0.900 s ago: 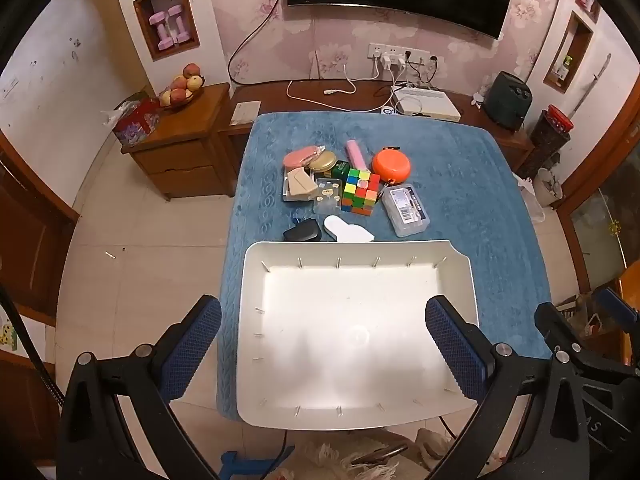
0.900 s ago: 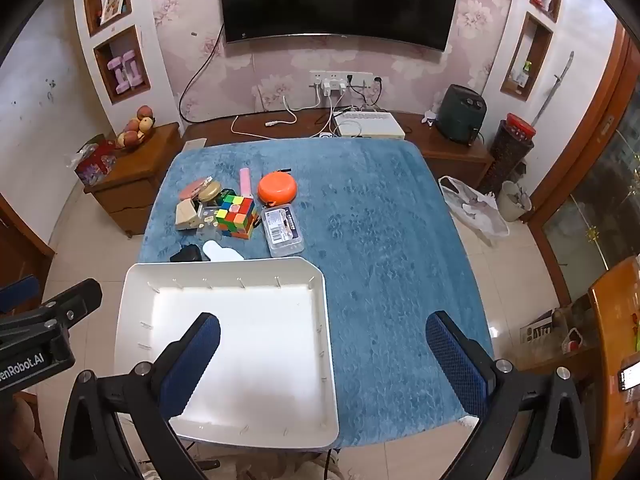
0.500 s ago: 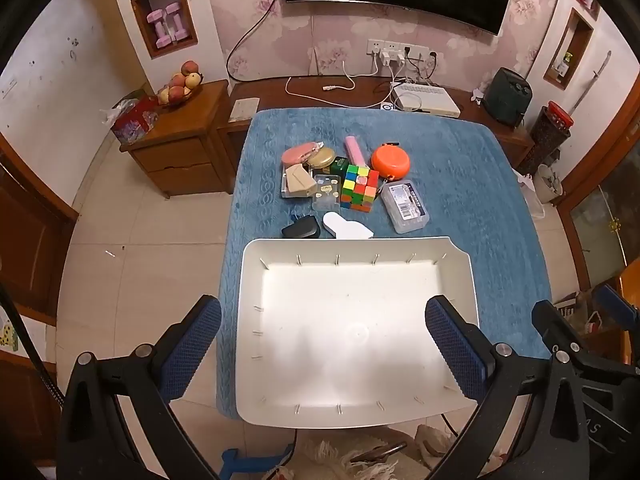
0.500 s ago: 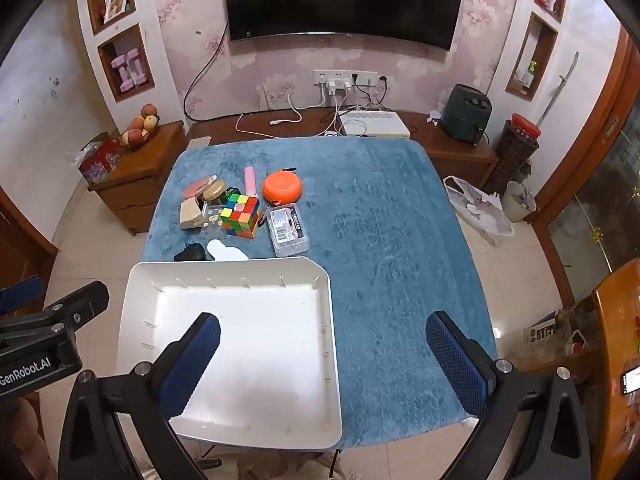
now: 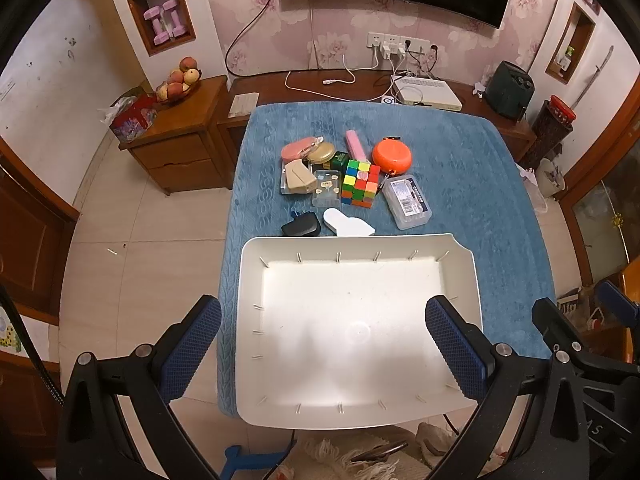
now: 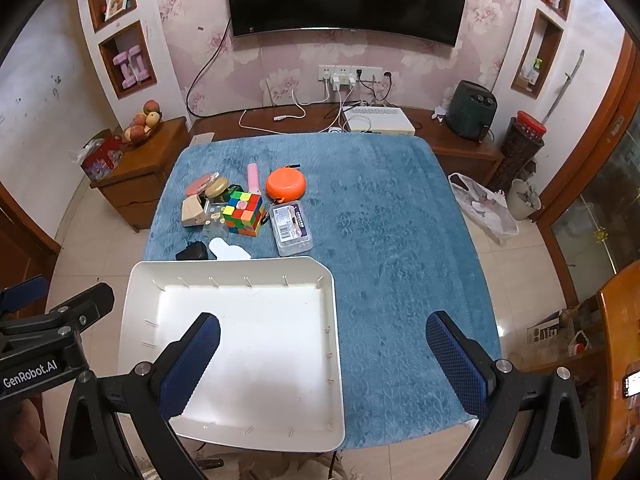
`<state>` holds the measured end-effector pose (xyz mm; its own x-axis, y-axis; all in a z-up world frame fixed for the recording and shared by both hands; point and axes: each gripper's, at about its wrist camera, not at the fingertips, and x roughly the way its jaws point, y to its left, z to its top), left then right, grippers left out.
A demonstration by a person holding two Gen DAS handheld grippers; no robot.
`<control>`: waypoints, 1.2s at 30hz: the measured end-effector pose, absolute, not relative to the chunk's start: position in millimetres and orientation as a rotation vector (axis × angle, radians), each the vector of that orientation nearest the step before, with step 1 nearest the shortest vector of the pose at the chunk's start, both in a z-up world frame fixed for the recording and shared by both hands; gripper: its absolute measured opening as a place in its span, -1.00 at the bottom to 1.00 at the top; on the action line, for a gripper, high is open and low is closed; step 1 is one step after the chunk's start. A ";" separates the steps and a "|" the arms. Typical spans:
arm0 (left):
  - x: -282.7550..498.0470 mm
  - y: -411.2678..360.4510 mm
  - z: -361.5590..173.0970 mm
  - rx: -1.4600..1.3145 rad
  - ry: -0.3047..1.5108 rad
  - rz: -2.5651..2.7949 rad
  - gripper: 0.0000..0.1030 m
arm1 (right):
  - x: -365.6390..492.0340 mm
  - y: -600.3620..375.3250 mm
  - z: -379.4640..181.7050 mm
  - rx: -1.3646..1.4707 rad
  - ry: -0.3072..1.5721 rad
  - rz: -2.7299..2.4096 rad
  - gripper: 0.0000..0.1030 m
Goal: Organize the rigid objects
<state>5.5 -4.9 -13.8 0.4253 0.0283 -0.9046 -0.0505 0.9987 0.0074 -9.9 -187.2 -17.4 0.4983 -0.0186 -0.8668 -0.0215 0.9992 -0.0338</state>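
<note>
An empty white tray [image 5: 464,264] [image 6: 334,320] sits at the near edge of the blue-covered table. Beyond it lies a cluster: a colour cube [image 5: 361,184] [image 6: 244,210], an orange round case [image 5: 392,156] [image 6: 286,185], a clear plastic box [image 5: 407,202] [image 6: 291,224], a pink stick [image 5: 355,145], a white flat piece [image 5: 347,223], a black item [image 5: 301,226] and a beige wedge [image 5: 298,178]. My left gripper [image 5: 320,350] hangs open above the tray. My right gripper [image 6: 320,356] is open over the tray's right rim. Neither holds anything.
The blue cloth [image 6: 400,240] to the right of the tray is bare. A wooden side cabinet [image 5: 176,136] with a fruit bowl [image 5: 178,82] stands left of the table. Behind it runs a low bench with a white box [image 6: 378,119] and cables. Tiled floor surrounds the table.
Both grippers have tilted up slightly, so the table and tray sit a little lower in the views. Both stay open and nothing on the table has moved.
</note>
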 end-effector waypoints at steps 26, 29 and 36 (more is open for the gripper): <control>9.1 -6.1 -17.3 -0.018 1.145 0.049 0.98 | 4.6 -178.7 -30.5 -0.047 1.055 0.015 1.00; 10.8 -5.8 -19.9 -0.019 1.148 0.049 0.98 | 4.4 -176.8 -31.5 -0.049 1.055 0.011 1.00; 11.8 -5.9 -20.0 -0.018 1.148 0.047 0.98 | 3.0 -181.5 -20.3 -0.041 1.058 0.004 1.00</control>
